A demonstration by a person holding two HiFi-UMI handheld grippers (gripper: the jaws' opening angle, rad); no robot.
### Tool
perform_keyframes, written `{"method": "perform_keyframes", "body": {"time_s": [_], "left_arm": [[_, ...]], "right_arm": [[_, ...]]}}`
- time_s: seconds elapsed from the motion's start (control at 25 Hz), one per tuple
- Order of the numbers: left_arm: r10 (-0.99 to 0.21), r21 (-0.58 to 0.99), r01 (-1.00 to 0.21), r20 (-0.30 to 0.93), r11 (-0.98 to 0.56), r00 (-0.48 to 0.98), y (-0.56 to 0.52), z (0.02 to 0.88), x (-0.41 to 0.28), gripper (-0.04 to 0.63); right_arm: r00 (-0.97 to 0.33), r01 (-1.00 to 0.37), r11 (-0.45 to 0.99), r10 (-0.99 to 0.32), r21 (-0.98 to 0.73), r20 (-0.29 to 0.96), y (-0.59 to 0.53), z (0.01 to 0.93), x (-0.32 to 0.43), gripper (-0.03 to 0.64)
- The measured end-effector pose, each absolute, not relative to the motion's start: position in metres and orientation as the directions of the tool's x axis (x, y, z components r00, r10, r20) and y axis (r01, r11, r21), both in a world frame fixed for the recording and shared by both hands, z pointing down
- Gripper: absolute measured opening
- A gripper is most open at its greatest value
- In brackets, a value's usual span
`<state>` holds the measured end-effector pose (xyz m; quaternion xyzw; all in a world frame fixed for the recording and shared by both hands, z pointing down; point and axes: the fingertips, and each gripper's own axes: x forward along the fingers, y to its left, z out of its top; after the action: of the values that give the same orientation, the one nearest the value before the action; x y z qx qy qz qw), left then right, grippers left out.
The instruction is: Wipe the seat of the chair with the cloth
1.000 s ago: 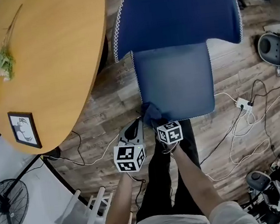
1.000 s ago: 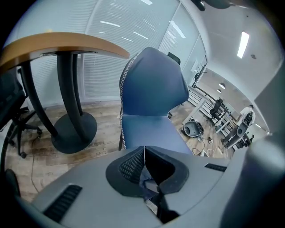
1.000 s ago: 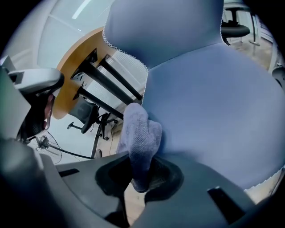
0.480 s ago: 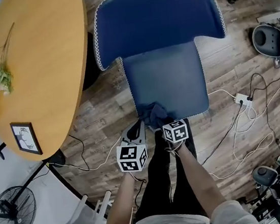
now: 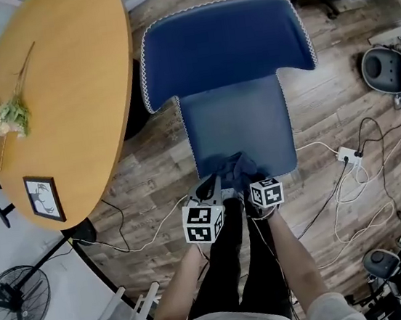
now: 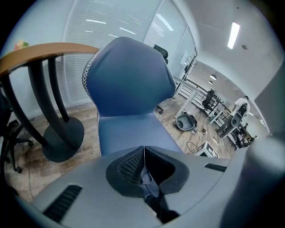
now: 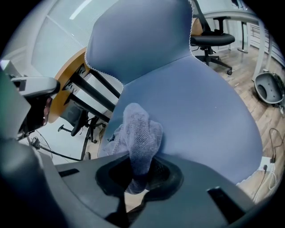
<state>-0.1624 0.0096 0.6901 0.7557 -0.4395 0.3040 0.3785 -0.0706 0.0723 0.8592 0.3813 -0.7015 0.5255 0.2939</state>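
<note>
The blue chair stands ahead of me, its seat [image 5: 236, 125] below its broad backrest [image 5: 225, 39]. A crumpled grey-blue cloth [image 5: 234, 167] lies on the seat's front edge. My right gripper [image 5: 247, 177] is shut on the cloth [image 7: 140, 131], which bulges up out of the jaws onto the seat [image 7: 200, 107]. My left gripper [image 5: 208, 190] hovers just left of the cloth at the seat's front edge. Its jaws [image 6: 143, 151] are pressed together and no cloth shows beyond them. The left gripper view looks across the seat [image 6: 129, 133].
A round wooden table [image 5: 68, 100] stands close on the chair's left, with a picture frame [image 5: 44, 199] and flowers [image 5: 8, 118] on it. Cables and a power strip [image 5: 348, 154] lie on the wood floor to the right. A fan [image 5: 14, 304] stands lower left.
Both grippers and the cloth have shifted right along the seat's front edge, from its front-left corner towards the middle. The head view has swung slightly.
</note>
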Motion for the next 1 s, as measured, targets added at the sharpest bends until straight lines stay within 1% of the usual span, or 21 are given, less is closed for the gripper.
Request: {"method": "perform_keyframes", "body": {"time_s": [0.32, 0.4, 0.52, 0.68, 0.84, 1.0], "left_arm": [[-0.448, 0.307, -0.911, 0.797, -0.274, 0.404, 0.0, 0.699, -0.145, 0.028], [-0.425, 0.342, -0.898, 0.795, -0.275, 0.433, 0.0, 0.697, -0.138, 0.028], [-0.365, 0.436, -0.865, 0.785, -0.25, 0.501, 0.007, 0.694, -0.129, 0.026], [-0.344, 0.372, -0.889, 0.825, -0.269, 0.449, 0.007, 0.695, -0.141, 0.026], [-0.363, 0.327, -0.911, 0.84, -0.253, 0.403, 0.004, 0.695, -0.158, 0.026], [-0.382, 0.32, -0.918, 0.838, -0.235, 0.39, 0.007, 0.693, -0.16, 0.026]], "right_arm": [[-0.472, -0.88, 0.166, -0.211, -0.445, 0.856, 0.064, 0.862, -0.013, 0.057], [-0.446, -0.894, 0.16, -0.226, -0.418, 0.866, 0.062, 0.863, 0.007, 0.057], [-0.414, -0.91, 0.124, -0.256, -0.395, 0.874, 0.062, 0.864, 0.035, 0.057], [-0.402, -0.916, 0.105, -0.273, -0.388, 0.874, 0.061, 0.864, 0.049, 0.058], [-0.401, -0.916, 0.112, -0.273, -0.386, 0.874, 0.059, 0.864, 0.05, 0.058], [-0.41, -0.912, 0.14, -0.261, -0.386, 0.874, 0.058, 0.864, 0.059, 0.057]]}}
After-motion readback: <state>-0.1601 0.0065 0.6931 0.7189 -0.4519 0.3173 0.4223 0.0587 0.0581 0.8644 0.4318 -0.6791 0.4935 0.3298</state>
